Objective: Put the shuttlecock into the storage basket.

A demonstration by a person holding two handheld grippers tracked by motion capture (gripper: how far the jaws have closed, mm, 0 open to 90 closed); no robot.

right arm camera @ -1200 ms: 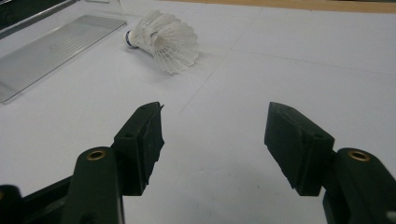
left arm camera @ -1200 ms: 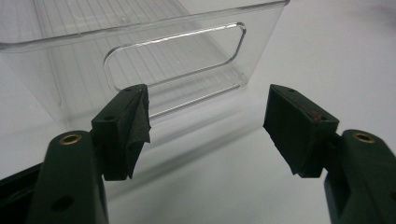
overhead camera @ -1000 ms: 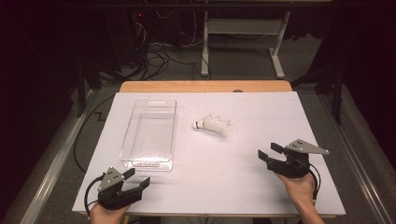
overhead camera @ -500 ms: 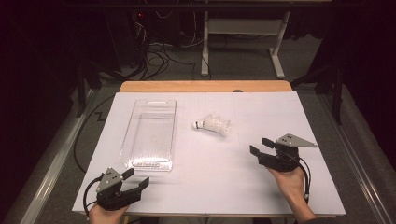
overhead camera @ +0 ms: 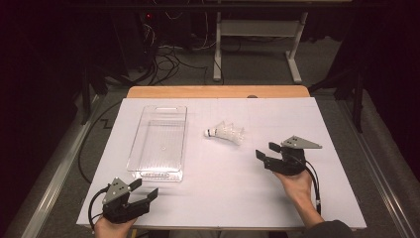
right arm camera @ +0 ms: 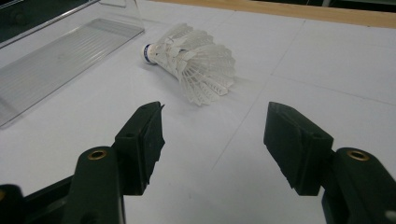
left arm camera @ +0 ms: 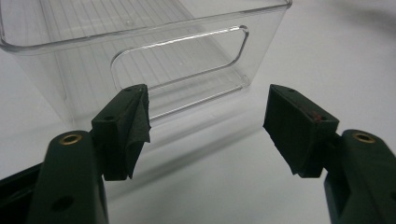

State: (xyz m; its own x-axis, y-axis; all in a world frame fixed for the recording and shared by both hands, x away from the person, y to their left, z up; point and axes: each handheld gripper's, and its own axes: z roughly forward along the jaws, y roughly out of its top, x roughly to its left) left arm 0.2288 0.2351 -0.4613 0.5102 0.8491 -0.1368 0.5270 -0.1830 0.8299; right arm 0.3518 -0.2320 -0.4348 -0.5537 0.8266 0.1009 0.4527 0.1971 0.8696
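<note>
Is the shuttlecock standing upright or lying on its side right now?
On its side. The shuttlecock lies on the white table, cork pointing toward the clear bin, feather skirt toward the open right gripper, untouched.

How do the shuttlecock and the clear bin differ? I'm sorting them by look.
The shuttlecock is small, white and feathery, lying on its side; the clear bin is far larger, transparent and ribbed, standing upright and empty. Both rest untouched on the white table.
</note>
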